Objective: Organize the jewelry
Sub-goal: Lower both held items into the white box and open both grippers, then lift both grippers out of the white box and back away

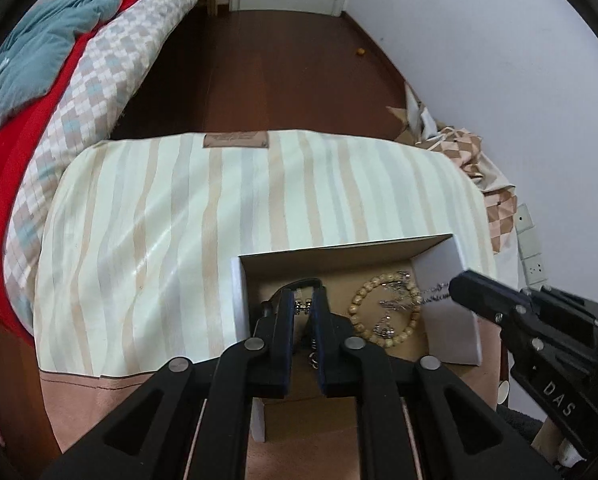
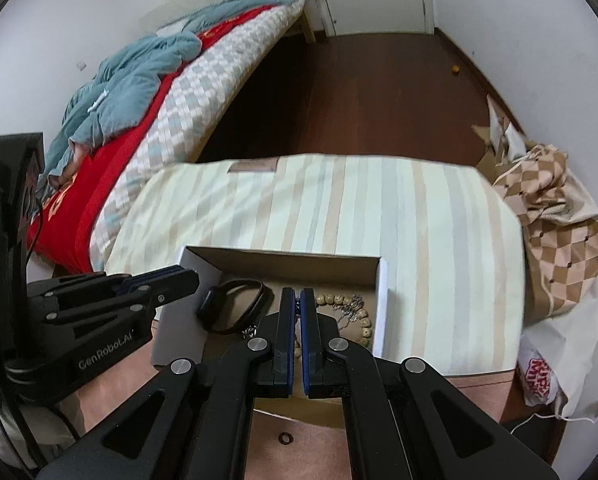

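Both pairs of fingers hang over the open white cardboard box [image 2: 382,300] that sits on the large cream striped cushion [image 1: 147,240]: the left gripper [image 1: 303,307] has its jaws narrowly apart with a small silver metal piece [image 1: 303,305] showing between the tips, and whether it is truly pinched I cannot tell; the right gripper [image 2: 297,304] has its blue-lined jaws nearly together, seemingly on a thin bit of chain, though the tips hide it. Inside the box, going down in size, lie a black band with a dark oval face [image 2: 235,308] at the left, a bracelet of pale wooden beads [image 1: 383,308] at the right, and a tangle of fine silver chain with small pendants [image 1: 397,300] resting across and inside the bead loop. A small dark ring [image 2: 286,437] lies outside the box on the tan fabric. The beads look light and firm, easy to lift by one bead; the chain is limp, slippery and snag-prone, best taken at a pendant.
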### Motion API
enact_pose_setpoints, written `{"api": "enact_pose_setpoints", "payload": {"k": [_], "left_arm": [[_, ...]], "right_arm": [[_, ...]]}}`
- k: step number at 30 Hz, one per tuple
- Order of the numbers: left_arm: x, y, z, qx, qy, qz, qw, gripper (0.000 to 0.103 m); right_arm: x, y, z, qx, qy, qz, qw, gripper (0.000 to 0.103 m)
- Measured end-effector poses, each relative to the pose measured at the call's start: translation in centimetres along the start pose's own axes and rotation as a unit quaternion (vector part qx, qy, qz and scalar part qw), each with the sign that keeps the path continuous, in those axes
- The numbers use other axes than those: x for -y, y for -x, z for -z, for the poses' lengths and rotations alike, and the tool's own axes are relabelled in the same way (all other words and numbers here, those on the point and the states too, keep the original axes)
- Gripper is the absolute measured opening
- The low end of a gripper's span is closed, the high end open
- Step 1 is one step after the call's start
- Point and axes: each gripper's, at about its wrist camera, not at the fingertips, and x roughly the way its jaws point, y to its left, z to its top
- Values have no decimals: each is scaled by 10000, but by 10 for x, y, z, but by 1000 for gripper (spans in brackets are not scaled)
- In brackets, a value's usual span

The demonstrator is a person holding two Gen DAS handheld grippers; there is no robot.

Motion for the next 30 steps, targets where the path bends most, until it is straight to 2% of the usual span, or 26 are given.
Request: {"api": "enact_pose_setpoints", "payload": {"k": [2, 5, 6, 8, 9, 10, 11, 12, 13, 14, 16, 17, 19, 20, 23, 30], "left_arm": [[-3, -2, -1, -107, 74, -39, 9999, 9], [-4, 3, -2, -38, 118, -159, 9998, 12], [-4, 5, -2, -3, 94, -237, 9997, 18], [-4, 13, -3, 107, 79, -363, 9993, 43], [-4, 17, -3, 178, 84, -430, 9989, 65], [-5, 22, -3, 277, 86, -496, 9983, 73], [-5, 27, -3, 365, 69, -569, 9977, 73], [-5, 29, -3, 404, 48, -637, 9971, 73], [-4, 33, -3, 441, 30, -721, 9964, 73], [-4, 36, -1, 483, 11, -800, 9956, 74], [-4, 41, 3, 573, -39, -954, 9938, 95], [-4, 44, 6, 625, -63, -1032, 9927, 100], [-3, 48, 12, 709, -110, -1175, 9905, 102], [-2, 49, 16, 746, -145, -1256, 9892, 102], [1, 53, 28, 807, -196, -1400, 9867, 103], [4, 65, 52, 905, -197, -1540, 9837, 103]], "right_arm": [[2, -6, 0, -138, -47, -21, 9999, 3], [7, -10, 1, -257, -111, 63, 9996, 3], [9, -10, 1, -268, -123, 123, 9995, 4], [11, -6, 2, -250, -140, 205, 9994, 4], [12, -4, 2, -240, -131, 263, 9993, 11], [12, -1, 3, -235, -124, 299, 9992, 25], [13, 2, 3, -218, -123, 320, 9992, 33], [13, 6, 3, -190, -107, 372, 9991, 49], [12, 8, 3, -166, -87, 417, 9990, 54], [12, 12, 4, -127, -72, 469, 9988, 54], [10, 18, 7, -95, -49, 676, 9977, 58], [9, 20, 9, -82, -45, 765, 9970, 63], [6, 24, 16, -60, -2, 1034, 9946, 93], [4, 24, 19, -54, 12, 1137, 9935, 98], [-1, 25, 31, -77, 39, 1413, 9899, 101], [-7, 36, 54, 25, -23, 1670, 9860, 103]]}}
